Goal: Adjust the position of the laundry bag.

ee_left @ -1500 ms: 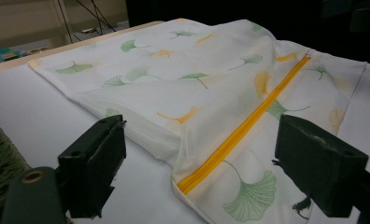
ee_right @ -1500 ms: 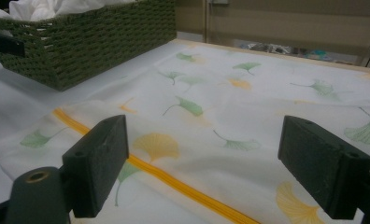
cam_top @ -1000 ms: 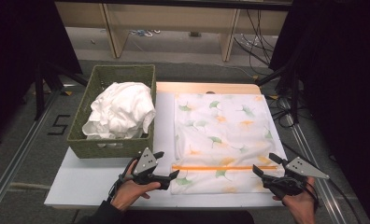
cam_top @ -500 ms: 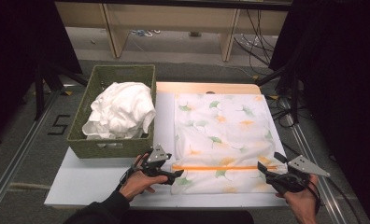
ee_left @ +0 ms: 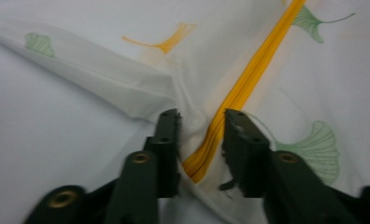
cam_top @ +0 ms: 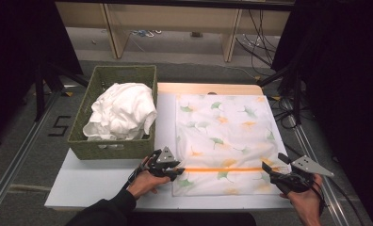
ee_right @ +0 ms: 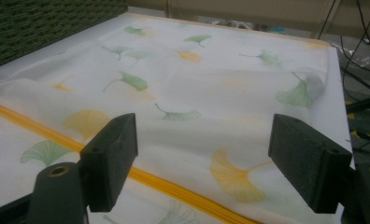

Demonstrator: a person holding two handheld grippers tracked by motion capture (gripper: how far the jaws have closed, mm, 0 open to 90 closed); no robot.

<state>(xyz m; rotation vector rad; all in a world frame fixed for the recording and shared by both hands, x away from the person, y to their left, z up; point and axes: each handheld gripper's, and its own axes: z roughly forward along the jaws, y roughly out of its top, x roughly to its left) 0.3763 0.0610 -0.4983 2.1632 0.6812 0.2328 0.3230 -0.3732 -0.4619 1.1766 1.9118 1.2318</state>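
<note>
both grippers at bag [cam_top: 224, 141] near edge on table [cam_top: 100, 186] | left gripper [ee_left: 202, 140] has just been closing, jaws now nipping the zip [ee_left: 239, 91] end, fabric bunched | right gripper [ee_right: 202, 158] gaping over the right end, grasping nothing | judged: zip about to be opened, right grip pending

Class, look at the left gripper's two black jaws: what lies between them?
In the left gripper view, the left gripper has just been closing its jaws; between them lie the end of the orange zipper and bunched fabric of the leaf-print laundry bag.
</note>
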